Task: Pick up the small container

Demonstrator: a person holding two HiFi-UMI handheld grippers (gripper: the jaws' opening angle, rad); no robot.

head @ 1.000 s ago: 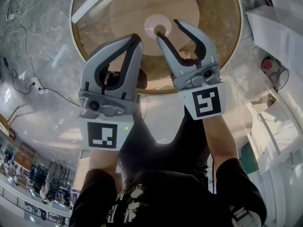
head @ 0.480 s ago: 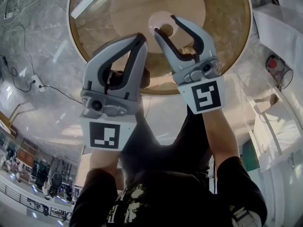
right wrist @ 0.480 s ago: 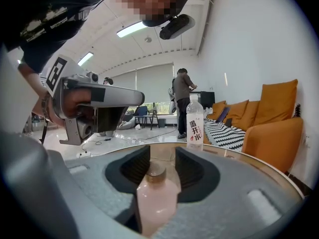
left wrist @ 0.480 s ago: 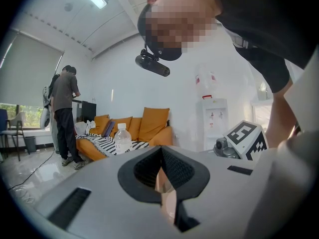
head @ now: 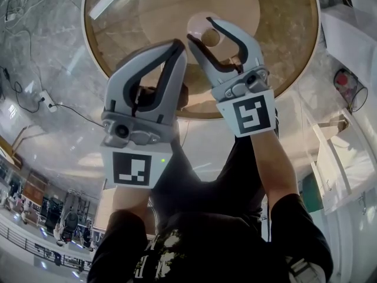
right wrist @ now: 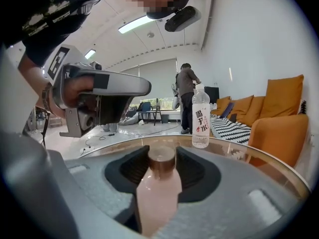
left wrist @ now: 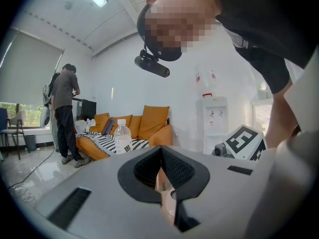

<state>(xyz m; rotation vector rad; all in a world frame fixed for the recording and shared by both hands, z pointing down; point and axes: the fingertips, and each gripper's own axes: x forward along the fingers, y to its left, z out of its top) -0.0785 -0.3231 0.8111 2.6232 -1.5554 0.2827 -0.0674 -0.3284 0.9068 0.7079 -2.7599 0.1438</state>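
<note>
Container (right wrist: 155,183) upright between the right gripper (head: 201,30) jaws, near the middle of the round table (head: 283,69); in the head view only its cap (head: 210,37) and a pale pink disc around it show. Right jaws are spread and straddle the container, with a black pad on each side of the cap and small gaps between. Can't tell if the jaws touch the body lower down. Left gripper (head: 177,45) has its jaw tips pressed together with nothing between them. It sits just beside the right gripper at 8 o'clock from the container, and a sliver of pink shows through the slot between its pads in the left gripper view. Container is a small pale pink bottle with straight sides, rounded shoulders and a shiny brown cap. Table has a glass top with a tan rim, strongly reflective. Water bottle (right wrist: 201,116) with a red-print label stands on the table at 1 o'clock from the container, well apart. Floor (head: 47,52) is glossy grey marble, with a power strip (head: 44,105) and its cable at 9 o'clock from the table. Orange sofa (right wrist: 279,118) at 3 o'clock in the right gripper view, with a striped throw on it. Person (left wrist: 65,113) standing at 9 o'clock in the left gripper view, near the sofa. Water dispenser (left wrist: 215,123) against a white wall.
</note>
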